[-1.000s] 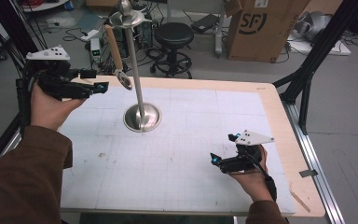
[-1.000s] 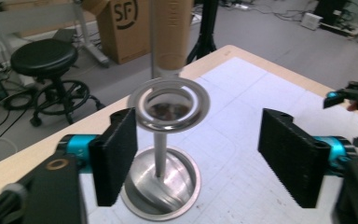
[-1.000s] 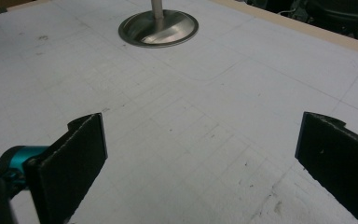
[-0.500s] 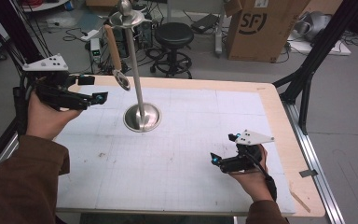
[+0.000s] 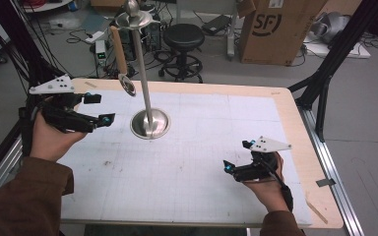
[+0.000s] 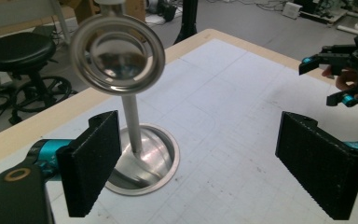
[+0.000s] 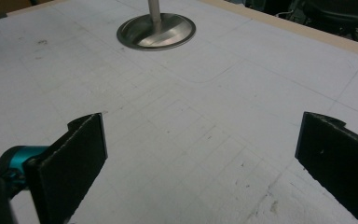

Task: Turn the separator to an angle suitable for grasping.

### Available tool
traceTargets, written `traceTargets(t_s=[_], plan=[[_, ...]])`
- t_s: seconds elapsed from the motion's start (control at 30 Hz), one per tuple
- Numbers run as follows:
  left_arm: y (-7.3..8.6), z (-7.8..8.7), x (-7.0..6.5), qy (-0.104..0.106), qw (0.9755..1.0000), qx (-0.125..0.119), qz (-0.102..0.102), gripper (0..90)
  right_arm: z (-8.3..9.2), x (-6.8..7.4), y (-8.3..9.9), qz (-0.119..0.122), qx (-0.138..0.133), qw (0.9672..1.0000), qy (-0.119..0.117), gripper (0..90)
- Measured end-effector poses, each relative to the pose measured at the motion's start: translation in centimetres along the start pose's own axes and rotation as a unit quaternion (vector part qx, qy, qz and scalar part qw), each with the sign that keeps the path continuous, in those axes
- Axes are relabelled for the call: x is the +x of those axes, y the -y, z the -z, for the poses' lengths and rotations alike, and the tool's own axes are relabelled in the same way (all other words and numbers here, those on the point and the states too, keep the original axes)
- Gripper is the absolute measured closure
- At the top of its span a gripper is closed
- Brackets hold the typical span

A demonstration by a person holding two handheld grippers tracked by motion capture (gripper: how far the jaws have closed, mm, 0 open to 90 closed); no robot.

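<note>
Steel gleams mid-desk — we see a polished stand (image 5: 149,123) with a round dished base and a thin upright pole, planted on the white gridded desk (image 5: 202,162). From its top hangs a ladle (image 5: 126,83): wooden handle up, shiny round bowl down, dangling clear of the pole on the left. In the left gripper view that bowl (image 6: 117,53) faces us head-on, and its handle is cut off by the top edge, so we cannot make out how it hooks on.

Our left gripper (image 5: 98,109) hovers above the desk's left side, just beside the ladle but not touching it; its fingers (image 6: 91,170) have just been opening and stand wide with nothing between them. The stand's crown is partly lost against the floor clutter behind.

Over on the right, our right gripper (image 5: 236,158) sits low near the desk's front edge, well apart from the stand — fingers (image 7: 70,163) spread wide, bare desk between them. In the right gripper view the pole is cropped just above the base (image 7: 156,31).
</note>
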State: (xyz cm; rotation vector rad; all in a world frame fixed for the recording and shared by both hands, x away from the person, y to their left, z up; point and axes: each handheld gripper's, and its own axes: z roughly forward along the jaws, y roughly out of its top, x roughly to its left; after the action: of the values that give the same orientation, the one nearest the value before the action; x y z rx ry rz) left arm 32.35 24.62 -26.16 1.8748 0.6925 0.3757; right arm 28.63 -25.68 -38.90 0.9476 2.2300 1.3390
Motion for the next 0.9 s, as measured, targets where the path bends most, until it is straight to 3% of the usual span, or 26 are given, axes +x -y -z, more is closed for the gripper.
traceTargets(t_s=[0.5,0.9], plan=[[4.6,-1.1,-0.3,0.008,0.9997,0.014,0.017,9.5,-0.1,0.1,0.0,0.001,0.002,1.0000,0.000,0.8],[6.7,-1.7,-1.3,0.018,0.9994,0.016,0.024,6.7,-0.3,0.2,0.0,0.001,0.006,1.0000,-0.003,0.8]])
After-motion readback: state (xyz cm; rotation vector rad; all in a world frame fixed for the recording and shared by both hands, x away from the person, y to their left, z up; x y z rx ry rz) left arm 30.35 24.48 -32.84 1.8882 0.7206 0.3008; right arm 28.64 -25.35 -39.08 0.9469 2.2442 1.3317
